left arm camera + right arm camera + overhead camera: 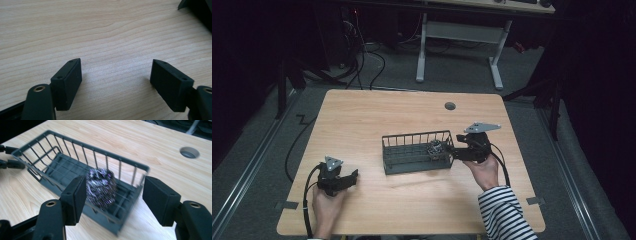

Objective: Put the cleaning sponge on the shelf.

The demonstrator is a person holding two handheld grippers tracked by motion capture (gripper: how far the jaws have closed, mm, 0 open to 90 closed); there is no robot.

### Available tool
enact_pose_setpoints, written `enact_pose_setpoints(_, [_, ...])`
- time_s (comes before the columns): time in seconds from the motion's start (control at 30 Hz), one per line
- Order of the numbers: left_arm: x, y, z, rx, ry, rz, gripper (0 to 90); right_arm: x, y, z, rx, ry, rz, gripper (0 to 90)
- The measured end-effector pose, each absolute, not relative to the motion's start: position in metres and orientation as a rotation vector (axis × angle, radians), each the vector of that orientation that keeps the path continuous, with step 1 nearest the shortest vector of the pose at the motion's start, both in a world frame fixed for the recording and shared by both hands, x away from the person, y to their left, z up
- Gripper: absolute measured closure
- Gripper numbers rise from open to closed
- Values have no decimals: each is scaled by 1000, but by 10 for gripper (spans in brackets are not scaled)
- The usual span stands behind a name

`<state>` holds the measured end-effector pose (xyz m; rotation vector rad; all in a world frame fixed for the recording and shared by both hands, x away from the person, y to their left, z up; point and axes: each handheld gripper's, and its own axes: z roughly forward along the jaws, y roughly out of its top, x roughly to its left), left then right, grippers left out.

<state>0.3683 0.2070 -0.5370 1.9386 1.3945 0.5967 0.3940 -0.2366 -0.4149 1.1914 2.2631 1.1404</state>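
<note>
**Scouring Pad in Wire Basket, Both Hand-Held Grippers Empty**

Near edge of the bench (362,215): the left hand-held gripper (354,176) rests close to the near left corner, gripped by the person's left hand (326,207). In the left gripper view its jaws stand wide apart over bare wood, with nothing between them.

Toward the near right corner, a striped sleeve (504,212) leads up to the right hand (484,172), which carries the right hand-held gripper (451,150). It points level toward the left edge of the bench, at the right end of the basket. In the right gripper view (113,195) the jaws stand apart with an open gap between them; the pads press on nothing.

Middle of the bench: a dark wire basket (412,135) lies lengthwise, parallel to the near edge. A metal scouring pad (435,148) sits inside it at the right end. In the right gripper view the scouring pad (101,187) appears just beyond the gripper's jaws, lying behind the basket's (62,147) end wall and slightly blurred.

Far edge: a round grey cable hole (450,106) is set in the bench top, well apart from the basket.
</note>
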Motion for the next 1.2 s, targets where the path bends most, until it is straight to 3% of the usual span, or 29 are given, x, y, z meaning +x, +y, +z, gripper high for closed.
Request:
enact_pose_setpoints(0.47, [368, 207, -537, 1939, 1394, 596, 259, 373, -271, -418, 1253, 2174, 1159, 376])
enact_pose_setpoints(1.2, [369, 207, -537, 1940, 1393, 595, 259, 346, -312, -482, 1457, 2093, 1166, 378])
